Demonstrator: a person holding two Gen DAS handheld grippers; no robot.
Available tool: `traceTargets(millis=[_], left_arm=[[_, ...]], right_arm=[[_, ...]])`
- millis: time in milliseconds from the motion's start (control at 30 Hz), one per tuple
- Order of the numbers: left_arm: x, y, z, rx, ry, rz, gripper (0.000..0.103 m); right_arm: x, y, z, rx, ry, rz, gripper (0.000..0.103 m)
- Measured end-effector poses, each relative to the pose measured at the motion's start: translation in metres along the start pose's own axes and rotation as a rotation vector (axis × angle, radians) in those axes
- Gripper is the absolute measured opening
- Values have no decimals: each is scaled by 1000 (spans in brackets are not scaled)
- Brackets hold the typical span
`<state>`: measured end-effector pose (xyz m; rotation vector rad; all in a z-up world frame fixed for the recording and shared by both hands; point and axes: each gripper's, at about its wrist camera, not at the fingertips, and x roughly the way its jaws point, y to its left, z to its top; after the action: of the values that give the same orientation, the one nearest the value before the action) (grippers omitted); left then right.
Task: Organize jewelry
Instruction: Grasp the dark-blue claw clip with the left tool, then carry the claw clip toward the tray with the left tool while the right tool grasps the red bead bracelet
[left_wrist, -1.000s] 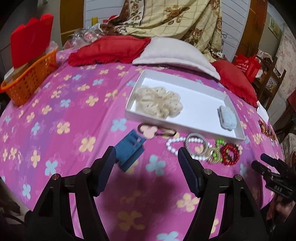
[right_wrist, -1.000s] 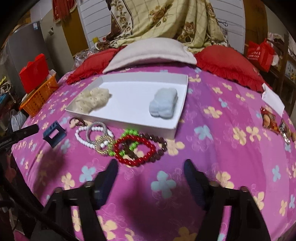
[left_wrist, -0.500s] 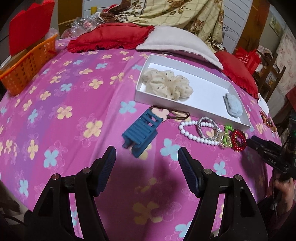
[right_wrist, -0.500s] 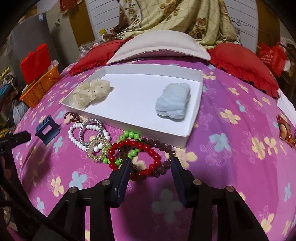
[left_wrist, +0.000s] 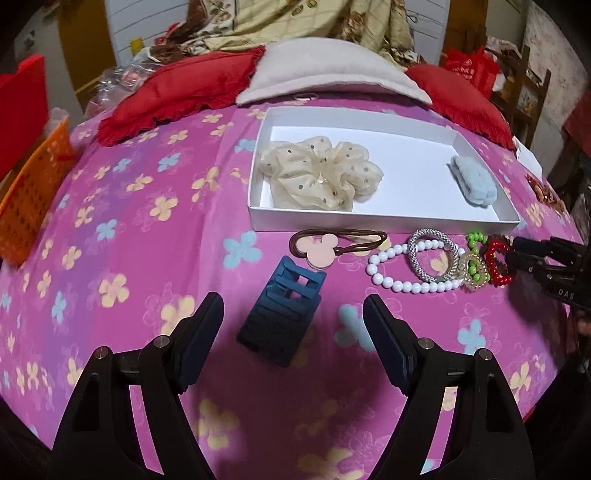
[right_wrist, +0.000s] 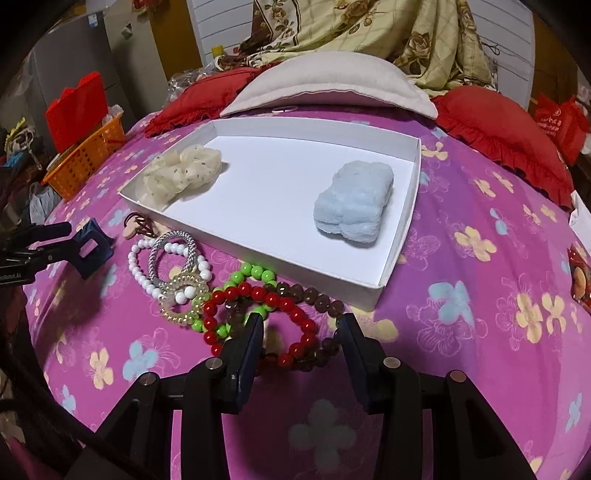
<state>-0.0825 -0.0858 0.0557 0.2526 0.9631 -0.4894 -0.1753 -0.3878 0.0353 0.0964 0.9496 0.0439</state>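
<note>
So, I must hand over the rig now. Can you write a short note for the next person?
Left gripper: open, empty, lined up on the blue hair claw.
Right gripper: open, straddling the red bead bracelet, not gripping yet.
Done: cream scrunchie and light blue fluffy clip lie in the white tray.
Left: claw, pink mouse hair tie, white, silver, coil, green, red and brown bracelets, all on the bedspread before the tray.

both claws agape: left claw (left_wrist: 293, 319), right claw (right_wrist: 301, 326).
</note>
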Motion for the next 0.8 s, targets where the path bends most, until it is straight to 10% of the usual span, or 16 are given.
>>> traceTargets(millis=[300,400,800], left_arm=[[23,3,1,-32,52,-71,68],[26,3,-2,-42,70,-62,31],[10,-1,-15,-74,39,-80,28]], right_arm=[[7,7,4,-99,18,-27,7],[7,17,0,-150,13,-62,6],[10,4,0,-54,79,62,14]])
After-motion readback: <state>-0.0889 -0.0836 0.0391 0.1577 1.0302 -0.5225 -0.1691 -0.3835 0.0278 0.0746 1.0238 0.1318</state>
